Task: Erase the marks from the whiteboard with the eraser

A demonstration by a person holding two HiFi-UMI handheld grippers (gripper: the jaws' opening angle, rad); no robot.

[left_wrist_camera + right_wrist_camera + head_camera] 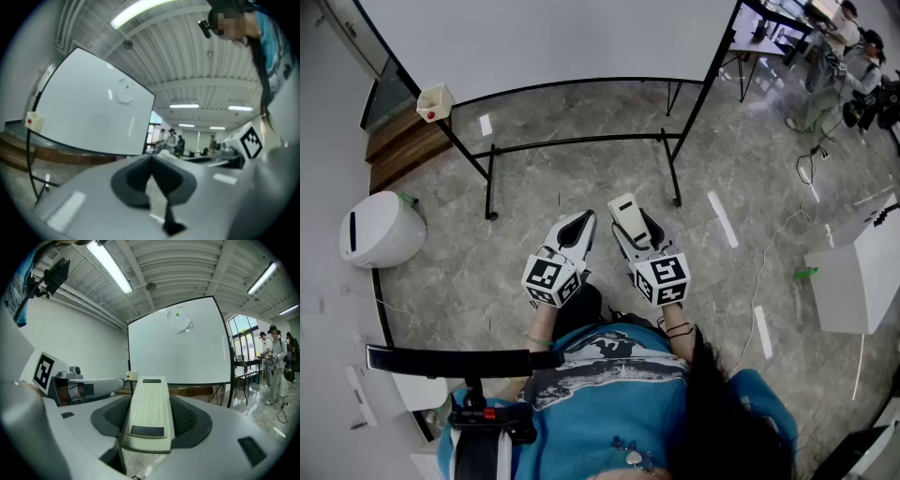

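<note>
The whiteboard (pixel 553 37) stands on a black frame ahead of me; it also shows in the right gripper view (pixel 187 357) and the left gripper view (pixel 89 112). Its face looks almost blank, with one faint pale patch (pixel 179 320) high up. A cream eraser (pixel 149 408) lies lengthwise between the jaws of my right gripper (pixel 150 383), which is shut on it. In the head view the eraser (pixel 628 216) sticks out past the right gripper (pixel 636 230). My left gripper (pixel 579 225) is beside it, jaws together and empty (pixel 151 161). Both are held low, well short of the board.
A small white box (pixel 434 101) hangs at the board's left end. A round white bin (pixel 380 230) and a wooden step (pixel 408 145) are on the left. A white table (pixel 858 277), a floor cable (pixel 764 272) and people (pixel 839 56) are at the right.
</note>
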